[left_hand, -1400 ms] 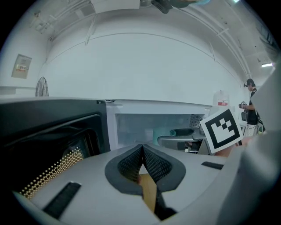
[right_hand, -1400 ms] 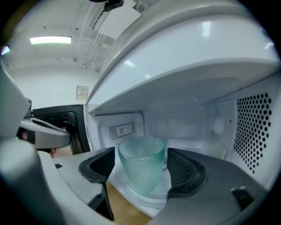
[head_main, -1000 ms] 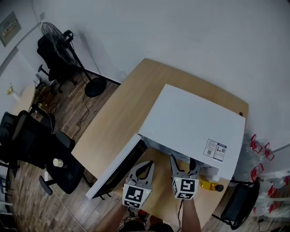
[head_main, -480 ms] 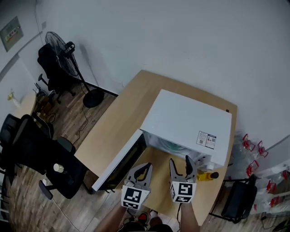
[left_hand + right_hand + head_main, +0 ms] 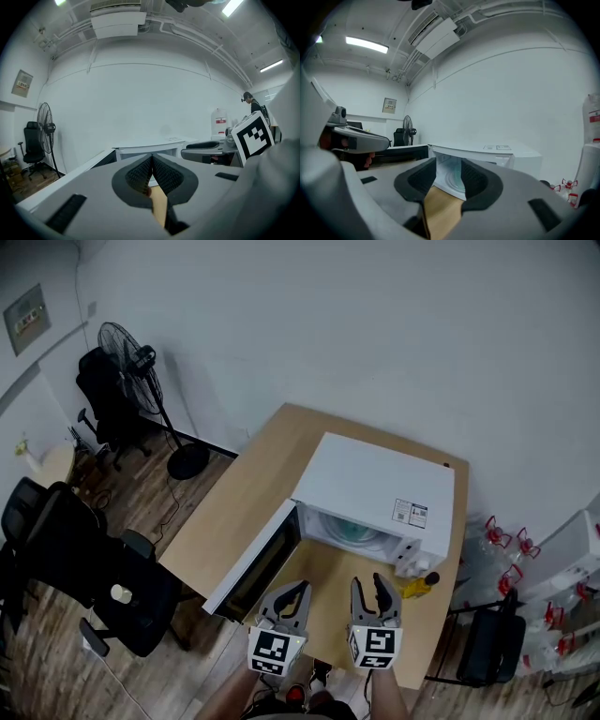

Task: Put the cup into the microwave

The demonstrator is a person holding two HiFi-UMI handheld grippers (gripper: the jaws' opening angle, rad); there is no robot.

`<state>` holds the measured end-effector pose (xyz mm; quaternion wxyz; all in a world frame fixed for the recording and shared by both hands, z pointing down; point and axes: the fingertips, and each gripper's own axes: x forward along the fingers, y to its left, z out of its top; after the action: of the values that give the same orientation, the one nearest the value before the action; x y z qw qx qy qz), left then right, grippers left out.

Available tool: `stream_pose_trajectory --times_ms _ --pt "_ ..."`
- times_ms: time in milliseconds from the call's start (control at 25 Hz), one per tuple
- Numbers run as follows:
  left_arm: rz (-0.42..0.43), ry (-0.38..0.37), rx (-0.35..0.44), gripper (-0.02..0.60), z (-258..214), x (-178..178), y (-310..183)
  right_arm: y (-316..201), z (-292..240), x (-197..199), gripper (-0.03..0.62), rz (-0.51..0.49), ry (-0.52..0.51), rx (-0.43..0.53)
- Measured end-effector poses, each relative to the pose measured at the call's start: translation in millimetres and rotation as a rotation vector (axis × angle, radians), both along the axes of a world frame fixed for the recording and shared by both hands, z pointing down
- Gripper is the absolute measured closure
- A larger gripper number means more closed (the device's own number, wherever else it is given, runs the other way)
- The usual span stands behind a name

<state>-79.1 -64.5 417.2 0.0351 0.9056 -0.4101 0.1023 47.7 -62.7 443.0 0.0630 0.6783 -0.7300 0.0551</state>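
The microwave (image 5: 375, 488) stands on the wooden bench (image 5: 253, 493) with its door (image 5: 251, 566) swung out to the near left. A pale green shape inside the cavity, probably the cup (image 5: 354, 531), lies straight beyond the right tongs (image 5: 371, 585) and well apart from them. These tongs are half open and empty, and have just been closing. The left tongs (image 5: 294, 592) are pressed together on nothing and sit nearer the door. The cup blurs into the cavity floor, so whether it stands upright is unclear.

Right hand-held gripper (image 5: 367, 584) mid-closure, empty
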Motion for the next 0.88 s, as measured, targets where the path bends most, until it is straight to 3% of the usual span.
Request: stream_pose_trajectory --times_ms 440,880 --pt "0.012 0.010 0.041 0.558 -22.0 -36.7 79.4 95.1 -28.1 -30.7 0.509 0.024 0.015 0.038" --pt "0.029 0.003 0.049 0.558 -22.9 -63.1 155.4 188.8 -30.9 -52.3 0.562 0.043 0.024 0.038"
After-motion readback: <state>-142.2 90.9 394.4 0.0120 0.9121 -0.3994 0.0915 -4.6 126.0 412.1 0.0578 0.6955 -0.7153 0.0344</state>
